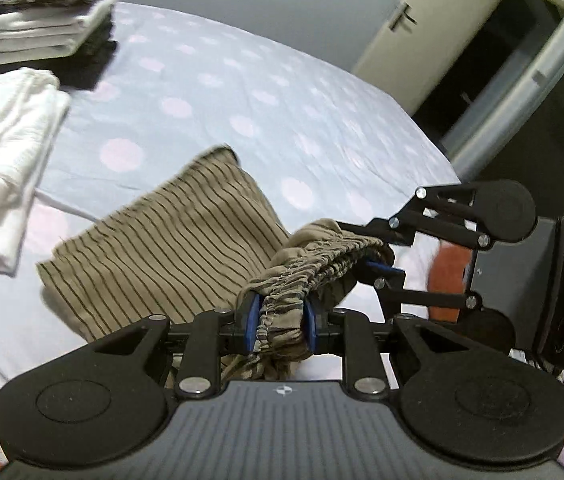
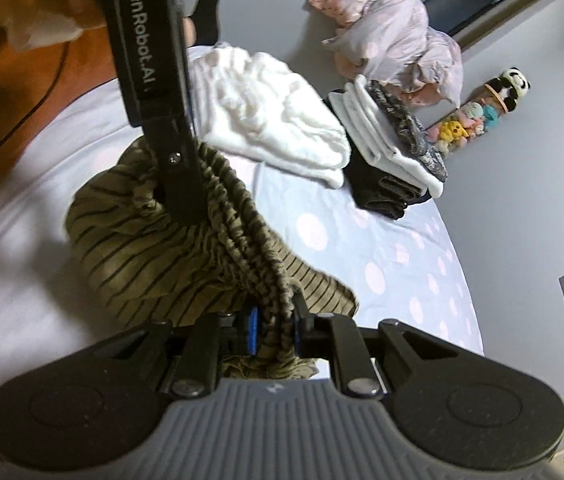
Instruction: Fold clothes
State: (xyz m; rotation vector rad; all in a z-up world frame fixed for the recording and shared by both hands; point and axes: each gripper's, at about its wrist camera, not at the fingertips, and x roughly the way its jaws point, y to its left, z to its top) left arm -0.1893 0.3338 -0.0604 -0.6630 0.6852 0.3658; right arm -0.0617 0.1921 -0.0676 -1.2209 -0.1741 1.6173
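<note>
Pale blue bedding with big pink dots (image 1: 210, 92) covers a bed that fills most of the left wrist view, with a grey floor beyond and a cream door (image 1: 433, 24) standing open at the upper right. On the sheet lies an olive-brown striped garment (image 1: 162, 248), its far part spread flat and its gathered elastic waistband (image 1: 282, 320) lifted toward the camera. The left gripper (image 1: 282, 322) is clamped on that waistband, the cloth bunched between its blue pads (image 1: 253, 320). Just to the right, the right gripper (image 1: 377, 264) bites the same waistband a little farther along, with its black linkage and camera housing behind it. At the left edge rests a folded white garment (image 1: 2, 160), and behind it a stack of folded clothes (image 1: 42, 28) with dark, white and patterned layers.

From the right wrist view the dotted sheet (image 2: 381, 248) runs away toward the grey floor. The right gripper (image 2: 274, 326) is closed on the ruffled waistband (image 2: 250, 240), which stretches from its pads up to the left gripper (image 2: 182, 208), whose black body crosses the upper left of the picture; its fingertips are buried in cloth. The rest of the striped garment (image 2: 130, 248) hangs crumpled below and to the left. Beyond it sit the folded white garment (image 2: 278, 120) and the stack of folded clothes (image 2: 393, 148). Farther off on the floor are a heap of pink bedding (image 2: 397, 36) and a cluster of plush toys (image 2: 477, 112) topped by a panda.
</note>
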